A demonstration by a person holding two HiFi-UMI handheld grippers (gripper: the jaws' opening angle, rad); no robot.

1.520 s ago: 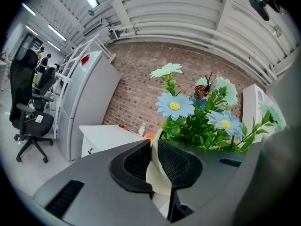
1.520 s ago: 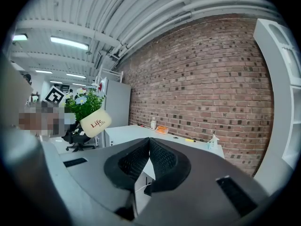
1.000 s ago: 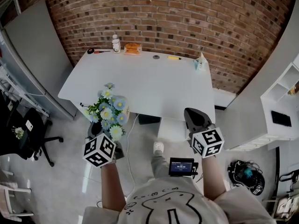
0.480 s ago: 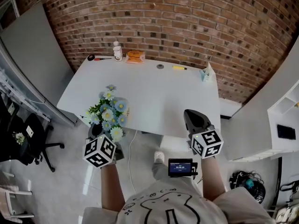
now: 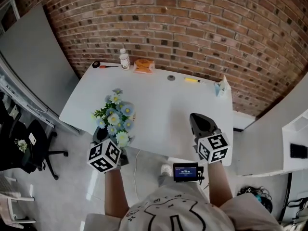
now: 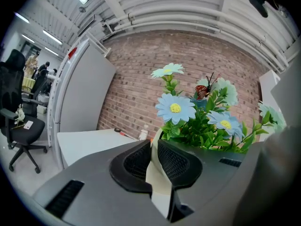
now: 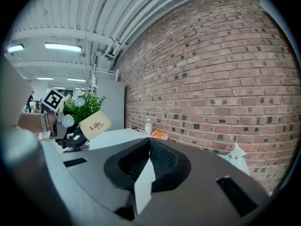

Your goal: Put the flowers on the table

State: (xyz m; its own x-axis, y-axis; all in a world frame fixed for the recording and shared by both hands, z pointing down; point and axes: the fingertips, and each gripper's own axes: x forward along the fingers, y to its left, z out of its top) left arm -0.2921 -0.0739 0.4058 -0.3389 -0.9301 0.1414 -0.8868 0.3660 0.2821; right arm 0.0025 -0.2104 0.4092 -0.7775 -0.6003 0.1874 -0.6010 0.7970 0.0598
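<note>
A bunch of pale blue and cream flowers point(image 5: 115, 118) with green leaves stands in a cream pot point(image 7: 95, 125) printed "Life". My left gripper point(image 5: 104, 138) is shut on the pot's rim point(image 6: 155, 168), and the cream wall sits between the two pads. The blooms point(image 6: 175, 108) rise just beyond the jaws. In the head view the bunch hangs over the near left part of the white table point(image 5: 163, 105). My right gripper point(image 5: 202, 123) hovers over the table's near right edge, its pads point(image 7: 160, 157) together and holding nothing.
Along the table's far edge by the brick wall lie a red-handled tool point(image 5: 99, 65), a small bottle point(image 5: 124, 59), an orange packet point(image 5: 143, 65), a round disc point(image 5: 171, 77), a yellow pen point(image 5: 192, 80) and a white carton point(image 5: 221, 86). An office chair point(image 5: 29, 143) stands on the left.
The person has stepped toward the table. The flowers, held the same way, were over the table's near edge and now hang further over its surface. Both grippers keep their state.
</note>
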